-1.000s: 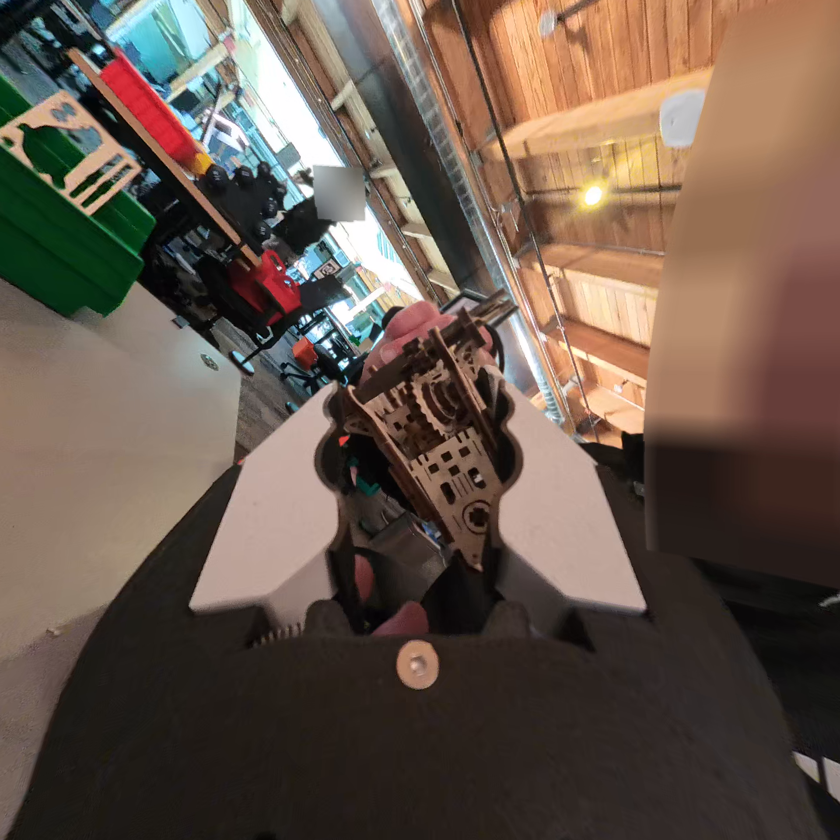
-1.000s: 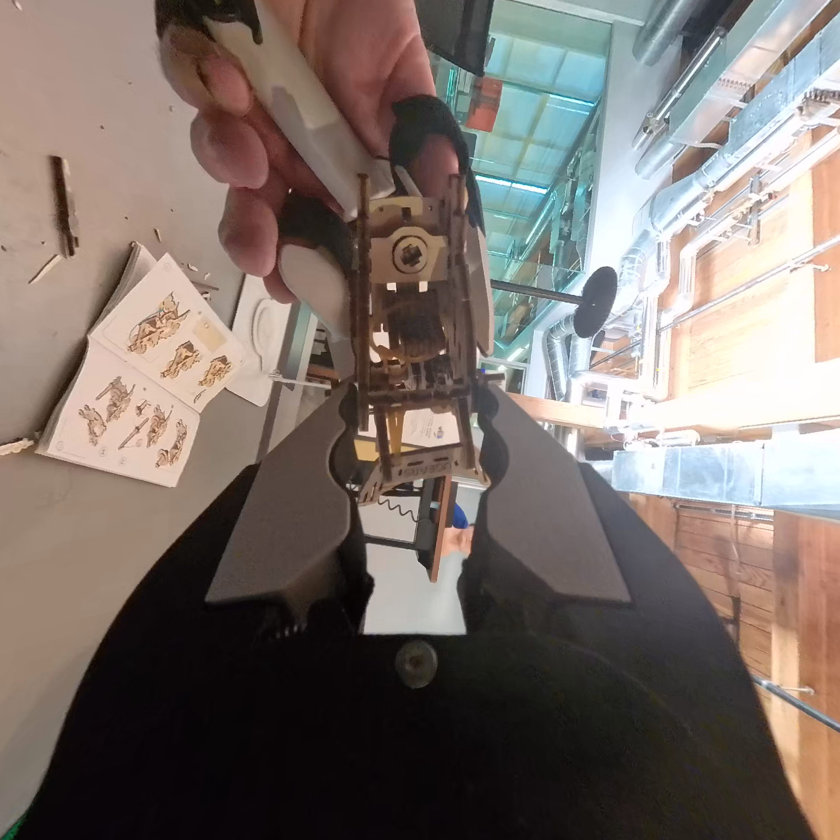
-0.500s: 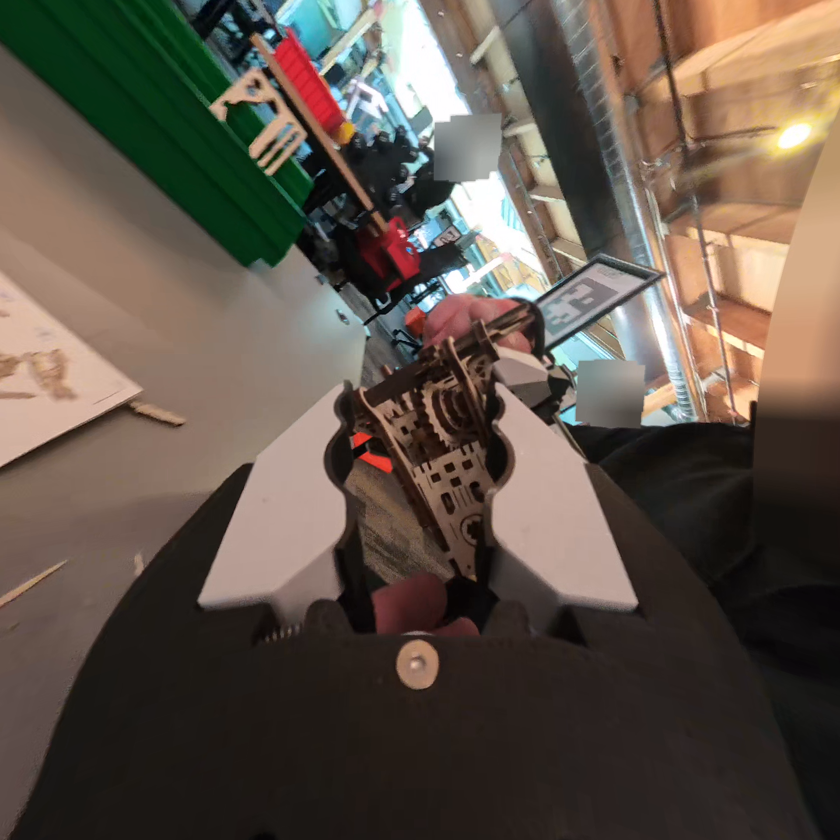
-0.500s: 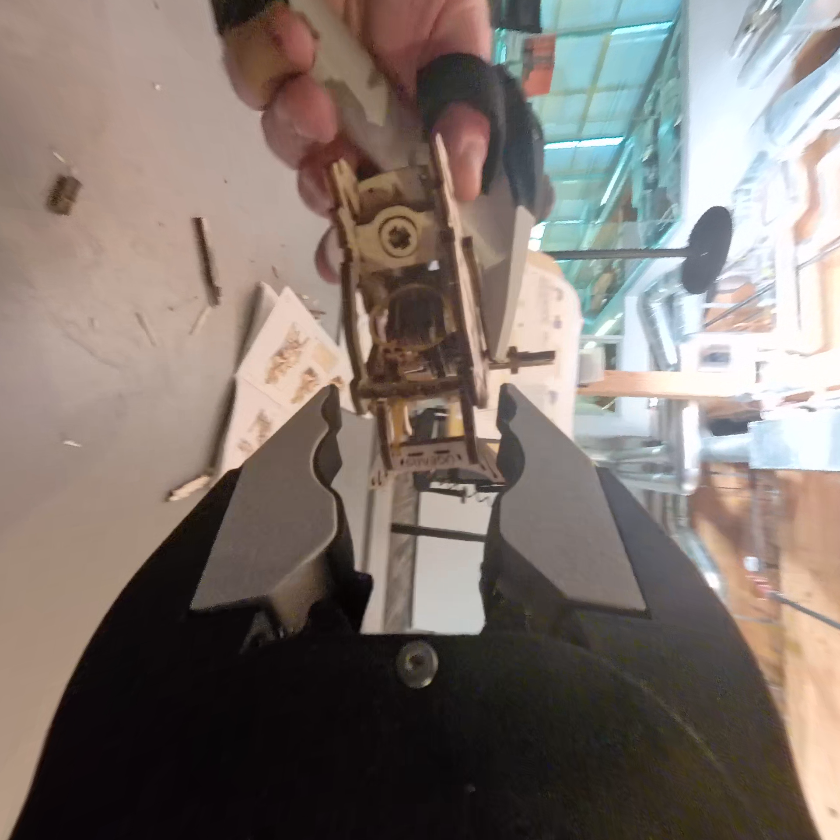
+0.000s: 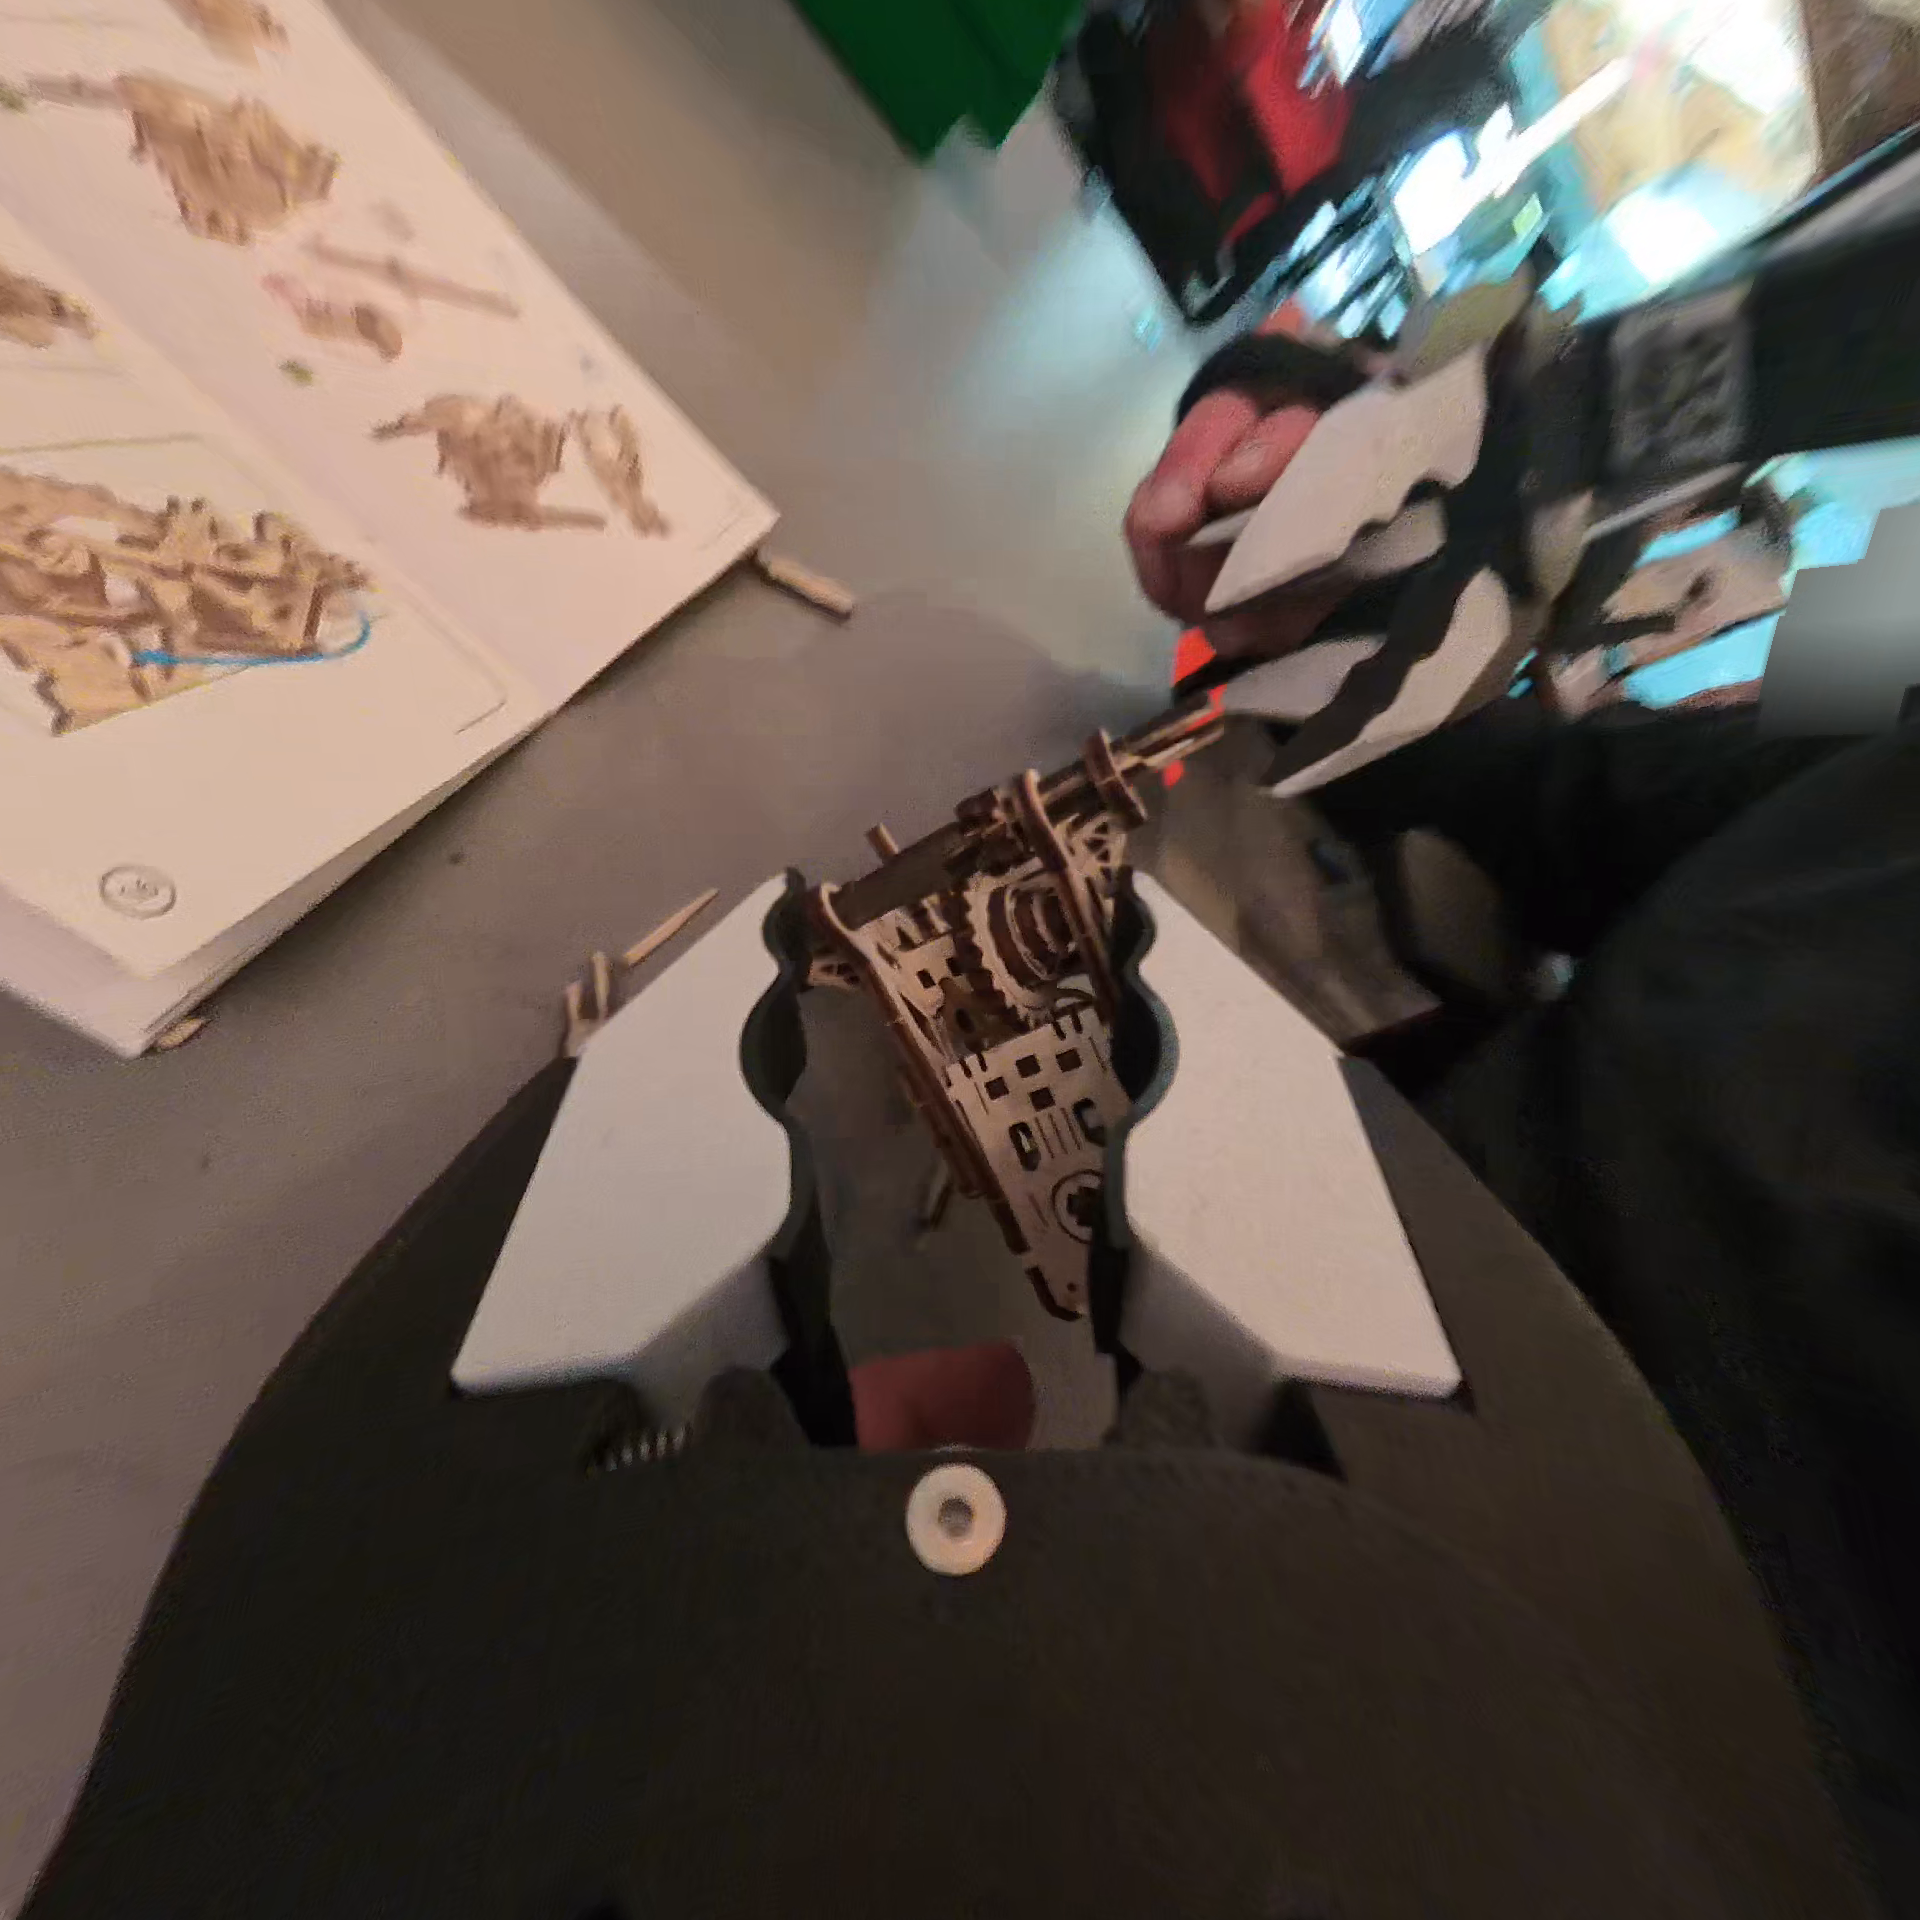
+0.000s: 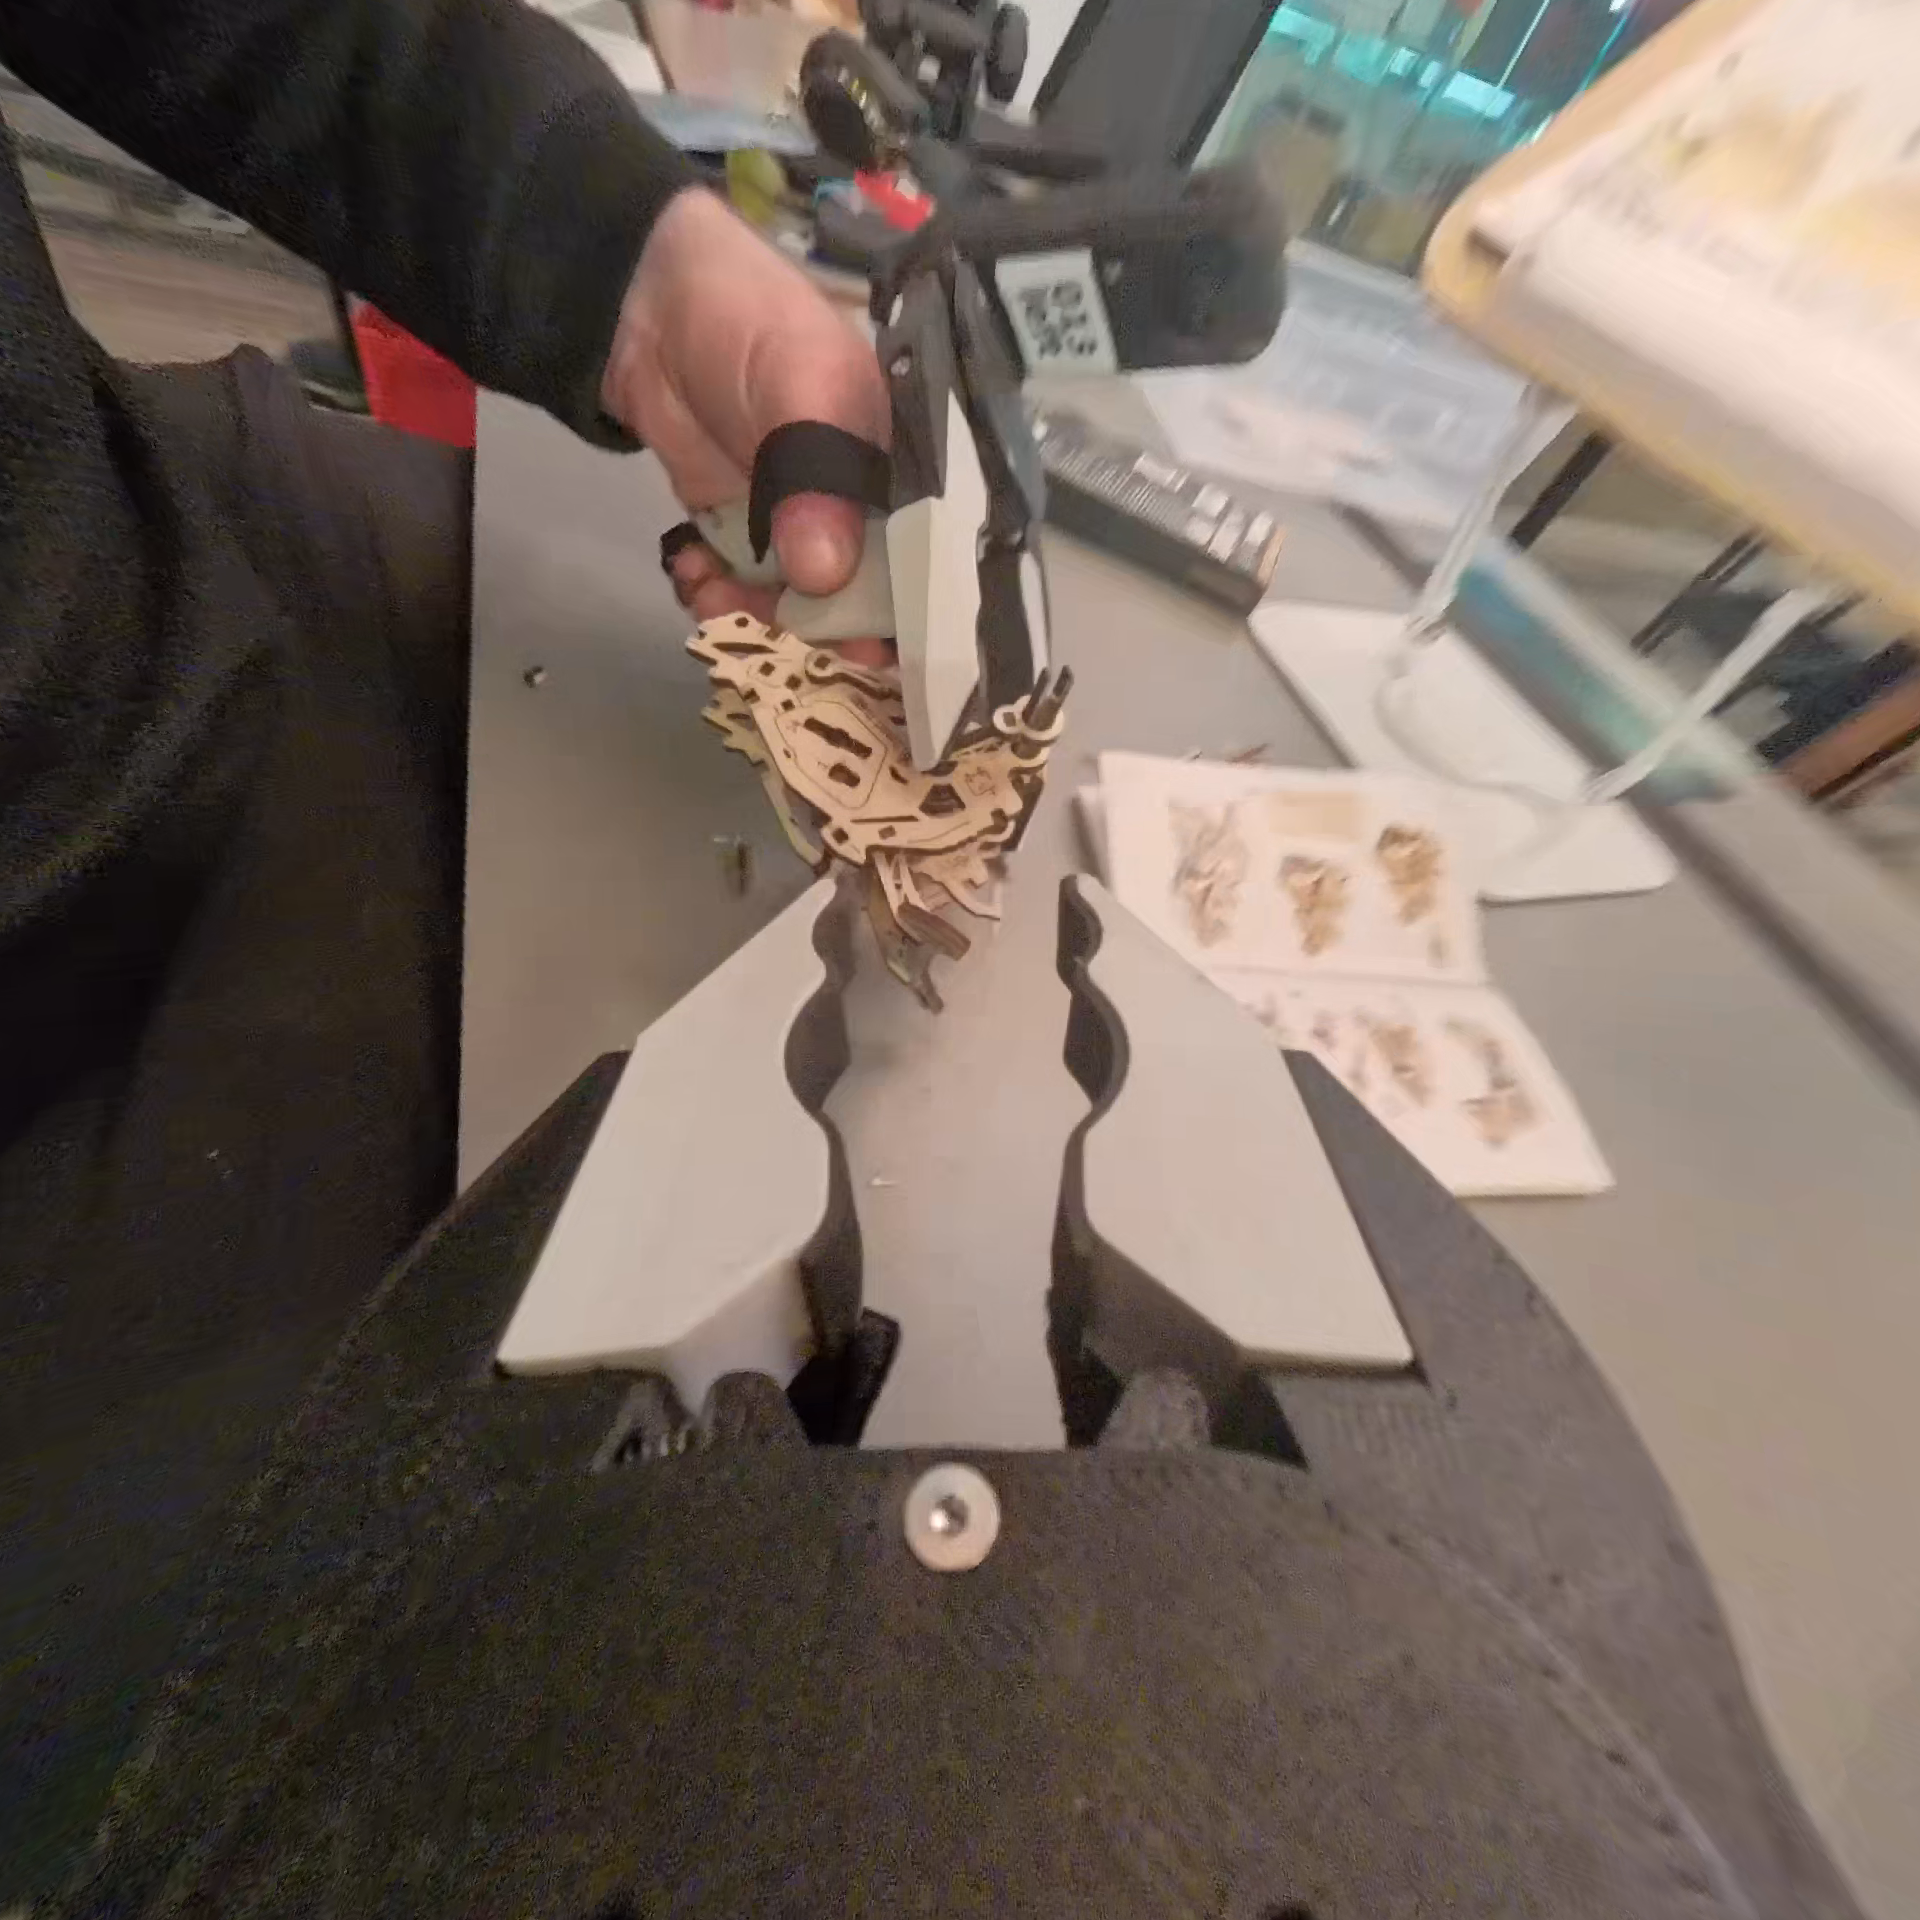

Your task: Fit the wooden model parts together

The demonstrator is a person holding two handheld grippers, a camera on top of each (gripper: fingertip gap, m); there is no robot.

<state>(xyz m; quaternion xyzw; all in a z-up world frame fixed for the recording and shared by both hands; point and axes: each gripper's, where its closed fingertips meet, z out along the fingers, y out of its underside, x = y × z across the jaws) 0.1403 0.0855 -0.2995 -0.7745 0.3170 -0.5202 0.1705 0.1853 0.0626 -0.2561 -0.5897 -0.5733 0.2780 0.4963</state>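
My left gripper is shut on the wooden model, a laser-cut body with gears and a protruding axle. Both pads press its sides. In the right wrist view the left gripper hangs the model above the grey table, held by a person's hand. My right gripper is open. The model's lower tip hangs between its fingertips, and neither pad touches it. In the left wrist view the right gripper sits just beyond the model's axle tip.
An open instruction booklet lies on the table, also in the right wrist view. Small wood scraps lie near it. A white stand base sits behind the booklet. A green bin stands at the table's far edge.
Both grippers swung down toward the table. The right gripper's fingers, earlier on either side of the model's lower end, opened wider, drew back and narrowed again. The left gripper kept hold of the model.
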